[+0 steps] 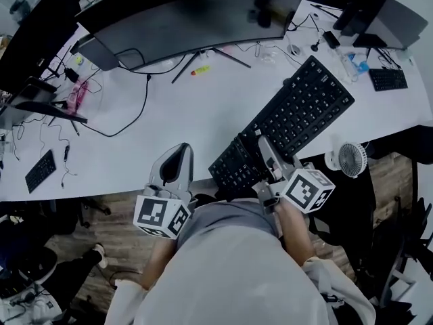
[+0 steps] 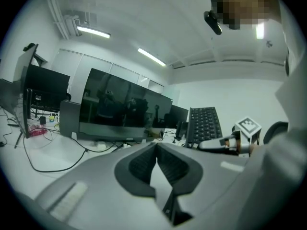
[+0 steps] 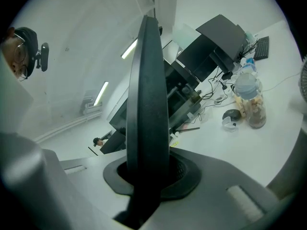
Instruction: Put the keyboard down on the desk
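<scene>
Grips the near end of the black keyboard (image 1: 298,114) with the right tool (image 1: 265,147), jaws narrow and pressed on its edge. Carries the left tool (image 1: 177,156) at lower centre-left, jaws closed together with nothing between them. Holds the keyboard right of centre, tilted up and seemingly clear of the white desk (image 1: 203,120). Judged as picked up and carried over the desk but not yet laid flat. Leaves the lowering, the setting down and the release.

Counts two tools and one held keyboard. Counts two smaller keyboards lying on the desk, one at upper right (image 1: 388,79) and one at far left (image 1: 40,170). Counts one small fan (image 1: 350,158) at right and one wide curved monitor (image 1: 196,19) along the top.
</scene>
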{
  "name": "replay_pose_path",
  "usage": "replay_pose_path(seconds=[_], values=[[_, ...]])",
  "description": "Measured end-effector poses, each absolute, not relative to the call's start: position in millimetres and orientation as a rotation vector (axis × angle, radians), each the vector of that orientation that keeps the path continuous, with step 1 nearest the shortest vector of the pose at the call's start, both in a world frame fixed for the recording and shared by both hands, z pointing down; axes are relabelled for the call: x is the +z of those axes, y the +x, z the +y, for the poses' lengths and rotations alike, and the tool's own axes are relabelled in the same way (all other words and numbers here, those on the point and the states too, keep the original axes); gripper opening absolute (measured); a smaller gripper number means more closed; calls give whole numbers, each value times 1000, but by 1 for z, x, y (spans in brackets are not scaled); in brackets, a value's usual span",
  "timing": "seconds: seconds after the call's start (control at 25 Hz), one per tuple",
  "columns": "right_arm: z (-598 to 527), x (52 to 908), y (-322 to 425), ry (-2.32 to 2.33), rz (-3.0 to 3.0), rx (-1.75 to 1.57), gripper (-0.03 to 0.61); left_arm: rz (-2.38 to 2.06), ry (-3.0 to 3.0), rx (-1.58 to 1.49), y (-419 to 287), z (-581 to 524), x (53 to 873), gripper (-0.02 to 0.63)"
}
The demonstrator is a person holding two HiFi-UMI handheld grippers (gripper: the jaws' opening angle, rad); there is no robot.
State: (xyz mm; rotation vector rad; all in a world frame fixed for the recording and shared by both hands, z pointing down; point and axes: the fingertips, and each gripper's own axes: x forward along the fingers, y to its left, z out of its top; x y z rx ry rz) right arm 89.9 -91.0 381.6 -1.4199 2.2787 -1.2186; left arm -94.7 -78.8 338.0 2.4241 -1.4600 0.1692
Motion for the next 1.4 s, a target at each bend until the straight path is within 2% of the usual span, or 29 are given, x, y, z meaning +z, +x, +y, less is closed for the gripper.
replay_pose_path(seconds=[1.0,1.4], values=[[-117,415,93,-1365,2107,-1398,69,-1432,2381,201,-90,-101,358,0],[-134,420,71,-1371,2070,-1439,69,-1397,2364,224,-114,-118,365,0]])
